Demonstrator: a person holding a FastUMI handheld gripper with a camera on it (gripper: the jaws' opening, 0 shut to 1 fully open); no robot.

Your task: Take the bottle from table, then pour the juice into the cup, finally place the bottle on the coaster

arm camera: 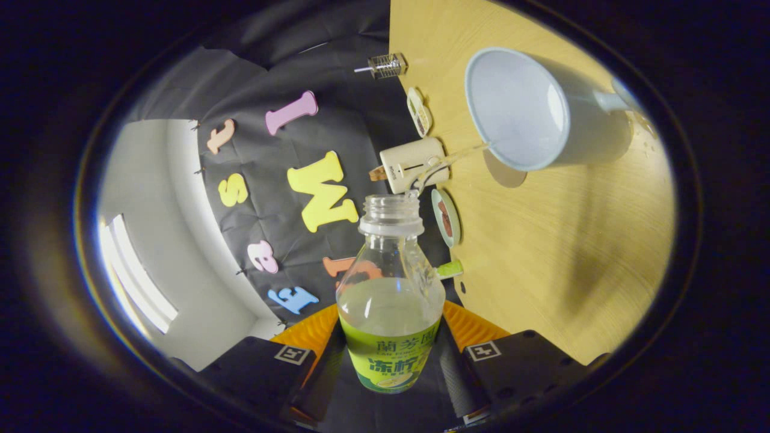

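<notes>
Gripper (391,355): both fingers pressed against the sides of the bottle (391,300), holding it between them.

Bottle: clear plastic, uncapped, green label, part full of pale juice. Tipped so that a thin stream (457,157) runs from its mouth to the rim of the cup (541,114).

Cup: pale, with handle, standing on the wooden table (571,252), beyond the bottle mouth and to its right; inside looks nearly empty.

Other items along the table's far edge: a cream box (412,162) directly behind the bottle mouth; a small dish (446,218) with brown contents near it; a second small dish (419,111); a wire cage-like piece (388,65); a green object (449,269) just beside the bottle's shoulder.
</notes>
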